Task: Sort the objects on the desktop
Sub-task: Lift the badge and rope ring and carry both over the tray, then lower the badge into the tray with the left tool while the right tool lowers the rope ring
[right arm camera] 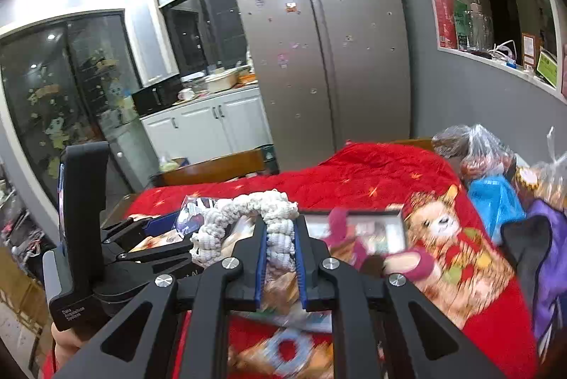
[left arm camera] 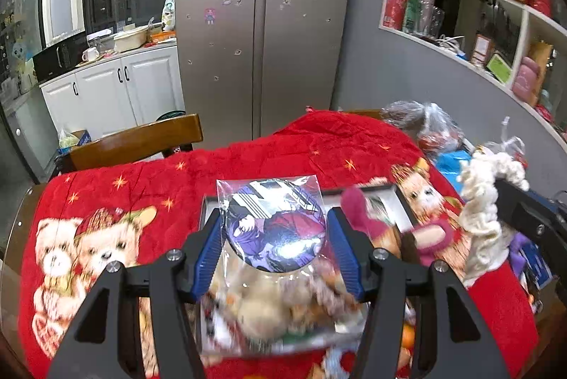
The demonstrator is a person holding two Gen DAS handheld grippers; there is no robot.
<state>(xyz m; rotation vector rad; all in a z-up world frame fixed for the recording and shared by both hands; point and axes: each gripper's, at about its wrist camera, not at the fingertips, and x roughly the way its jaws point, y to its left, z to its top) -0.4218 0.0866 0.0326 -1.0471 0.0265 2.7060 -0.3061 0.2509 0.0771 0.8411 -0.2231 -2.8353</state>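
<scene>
My left gripper is shut on a round anime badge in a clear plastic sleeve and holds it above the red bear-print blanket. My right gripper is shut on a cream braided rope toy, which arches up and to the left above the fingers; it also shows in the left wrist view. A shallow white box with a dark rim lies on the blanket behind the badge, with a pink plush toy across it. The left gripper also shows at the left of the right wrist view.
Plastic bags of goods and a blue pack crowd the table's right side, with a purple item nearer. A wooden chair back stands past the far left edge. Blurred small toys lie below both grippers.
</scene>
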